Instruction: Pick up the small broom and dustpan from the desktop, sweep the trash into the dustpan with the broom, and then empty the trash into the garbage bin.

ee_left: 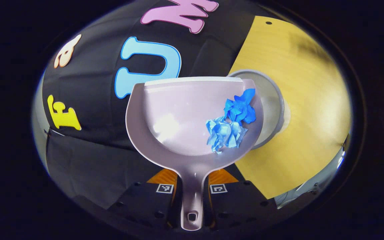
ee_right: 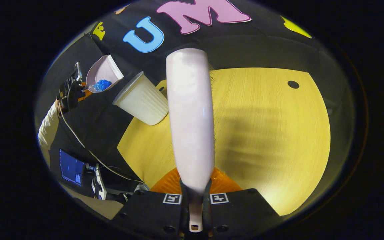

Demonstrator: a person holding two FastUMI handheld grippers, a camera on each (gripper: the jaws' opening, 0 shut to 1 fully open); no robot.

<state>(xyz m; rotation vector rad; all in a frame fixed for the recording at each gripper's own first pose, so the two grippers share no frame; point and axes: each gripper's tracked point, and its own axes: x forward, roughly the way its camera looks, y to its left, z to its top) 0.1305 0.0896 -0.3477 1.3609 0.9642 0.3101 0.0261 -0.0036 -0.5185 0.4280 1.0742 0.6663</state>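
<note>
In the left gripper view, the dustpan (ee_left: 192, 123) hung beside the garbage bin (ee_left: 272, 106), and the blue trash (ee_left: 232, 123) could spill onto the surface (ee_left: 312, 100) if tipped early. The left tool (ee_left: 192, 193) was clamped narrow on the dustpan's handle. In the right gripper view, the right tool (ee_right: 195, 200) pinched the broom (ee_right: 190, 116) handle, right of the bin.

Both views were bright at the centre and dimmed toward the rim, where the fisheye bent straight lines into curves. In the left gripper view a white glare patch sat on the dustpan (ee_left: 178, 116) floor, and the table (ee_left: 312, 110) glowed pale on its right part with a soft shadow near its top. In the right gripper view the broom (ee_right: 190, 113) was overexposed and slightly blurred, and broad soft shadows lay across the table (ee_right: 272, 133) beside it.
</note>
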